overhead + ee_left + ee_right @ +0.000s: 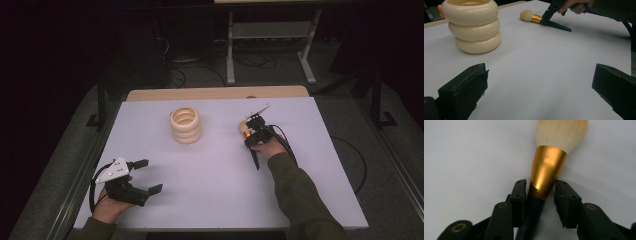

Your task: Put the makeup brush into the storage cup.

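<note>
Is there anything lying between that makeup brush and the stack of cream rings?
Nothing visible does. Bare white table lies between the brush, clamped in the right tool, and the rings. The left tool sits apart, near the table's front edge.

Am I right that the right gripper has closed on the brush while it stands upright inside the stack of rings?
Not quite. The right gripper has closed on the brush, but the brush lies flat on the table, beside the stack of rings, as the left gripper view shows.

Right claw [248, 134] clamped shut; left claw [146, 176] gapes wide.
</note>
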Demonstrator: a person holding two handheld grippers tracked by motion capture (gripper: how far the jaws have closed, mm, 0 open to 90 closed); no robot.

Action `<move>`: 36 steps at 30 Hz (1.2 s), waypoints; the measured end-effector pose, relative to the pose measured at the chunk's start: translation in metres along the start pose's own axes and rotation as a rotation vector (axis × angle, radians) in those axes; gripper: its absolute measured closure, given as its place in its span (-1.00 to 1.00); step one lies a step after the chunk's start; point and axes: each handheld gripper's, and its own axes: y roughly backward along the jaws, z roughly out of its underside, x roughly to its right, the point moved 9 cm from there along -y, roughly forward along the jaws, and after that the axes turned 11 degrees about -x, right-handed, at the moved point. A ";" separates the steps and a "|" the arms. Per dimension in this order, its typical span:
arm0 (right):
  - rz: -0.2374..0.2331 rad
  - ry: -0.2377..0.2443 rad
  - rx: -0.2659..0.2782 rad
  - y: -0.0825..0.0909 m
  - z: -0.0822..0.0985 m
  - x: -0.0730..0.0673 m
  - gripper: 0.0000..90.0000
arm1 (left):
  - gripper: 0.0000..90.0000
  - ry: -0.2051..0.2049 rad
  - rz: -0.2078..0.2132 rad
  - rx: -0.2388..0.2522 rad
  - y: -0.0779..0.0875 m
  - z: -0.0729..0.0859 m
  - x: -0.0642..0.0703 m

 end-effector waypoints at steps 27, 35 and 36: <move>-0.044 0.023 -0.012 0.017 -0.021 0.013 0.13 | -1.00 -0.007 0.007 -0.005 -0.002 0.000 0.001; -0.042 0.027 -0.070 0.006 -0.029 0.012 0.14 | -1.00 -0.004 0.010 -0.005 -0.002 0.000 0.002; -0.040 0.024 -0.073 0.004 -0.030 0.012 0.15 | -1.00 -0.004 0.010 -0.005 -0.002 0.000 0.002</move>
